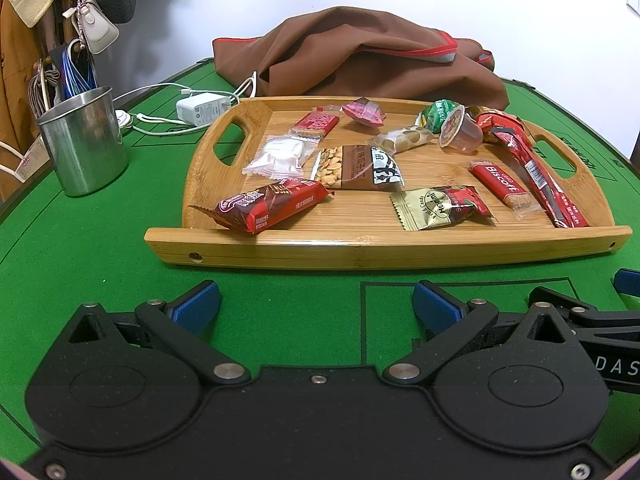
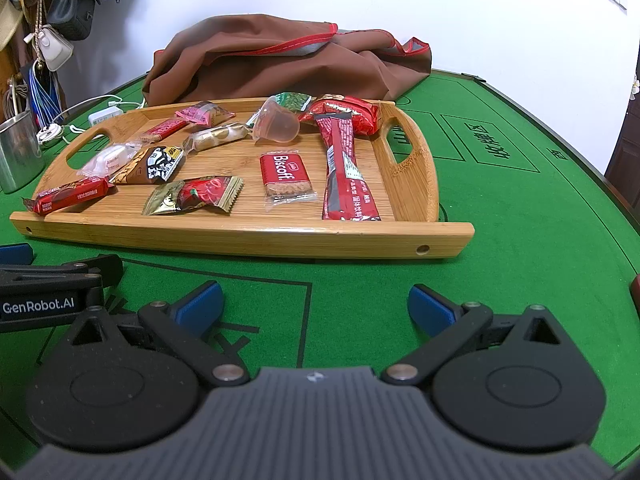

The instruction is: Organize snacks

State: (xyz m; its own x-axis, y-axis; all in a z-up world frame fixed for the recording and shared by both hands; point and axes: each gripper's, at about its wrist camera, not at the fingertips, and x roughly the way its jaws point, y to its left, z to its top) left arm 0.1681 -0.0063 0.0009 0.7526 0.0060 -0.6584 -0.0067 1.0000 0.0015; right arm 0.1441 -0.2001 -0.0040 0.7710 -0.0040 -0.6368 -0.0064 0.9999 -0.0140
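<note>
— Both tongs we hold hang released over the green felt tabletop (image 1: pixel 80 248): left tongs (image 1: pixel 316 300), right tongs (image 2: pixel 316 300), nothing between the blue pads.

— We see the snacks lying loose in the rectangular bamboo tray (image 1: pixel 380 246) ahead. From the left we read the steel cup (image 1: pixel 86 140) whole, and the white charger brick (image 1: pixel 202 110).

— From the right we get only the cup's edge, but the red Biscoff biscuit packet (image 2: pixel 285 174) and the long red stick sachet (image 2: pixel 347 168) face us plainly. Behind the tray, touching it, we see the brown cloth bag (image 2: pixel 256 64).
</note>
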